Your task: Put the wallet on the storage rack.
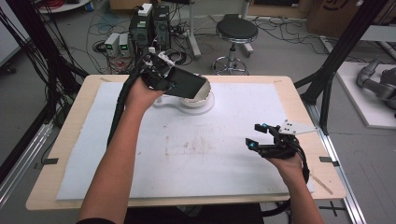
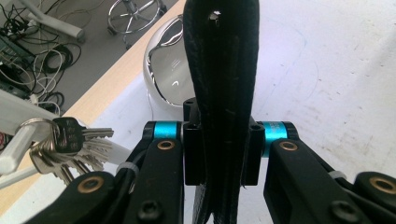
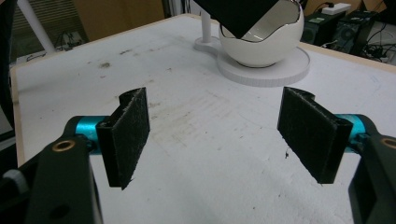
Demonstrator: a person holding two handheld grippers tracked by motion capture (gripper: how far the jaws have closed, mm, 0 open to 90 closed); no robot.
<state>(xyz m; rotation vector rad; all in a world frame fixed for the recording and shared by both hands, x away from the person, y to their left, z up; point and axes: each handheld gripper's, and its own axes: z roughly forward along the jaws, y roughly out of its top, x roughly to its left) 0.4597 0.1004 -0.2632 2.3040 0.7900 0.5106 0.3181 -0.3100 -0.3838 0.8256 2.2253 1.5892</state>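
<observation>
- Left gripper point(image 1: 175, 84) is at the far side of the table, jaws pinched on one end of a flat black rectangular wallet-like thing point(image 1: 189, 84). In the left gripper view the pads sit tight on both faces of its thin edge point(image 2: 219, 93), so the hold looks solid.
- Right gripper point(image 1: 258, 135) is parked near the right edge of the table, well away from the action, jaws spread wide with nothing between the black pads point(image 3: 128, 135).
- The black wallet is up in the air, not resting on anything. Its free end hangs over the white eggshell-shaped bowl with the jagged rim point(image 1: 201, 95), and from the right gripper view a corner point(image 3: 243, 18) looks like it's dipping into the bowl's mouth. Can't tell if it's touching the rim.
- Long axis runs from the gripper out to the right and slightly down, pointing at the bowl opening.
- The bowl sits on a round white plastic base with a short post point(image 3: 264, 70), on the white foam mat point(image 1: 210, 154) that covers the wooden table.
- What could go wrong, my guess: the wallet looks about as wide as the opening, so a corner could catch the jagged rim and tip or shove the bowl off its base.
- Also, letting go with it this tilted, it could lean on the rim and flop out onto the mat.
- A key bunch point(image 2: 70, 149) dangles just beside the left gripper and could snag.
</observation>
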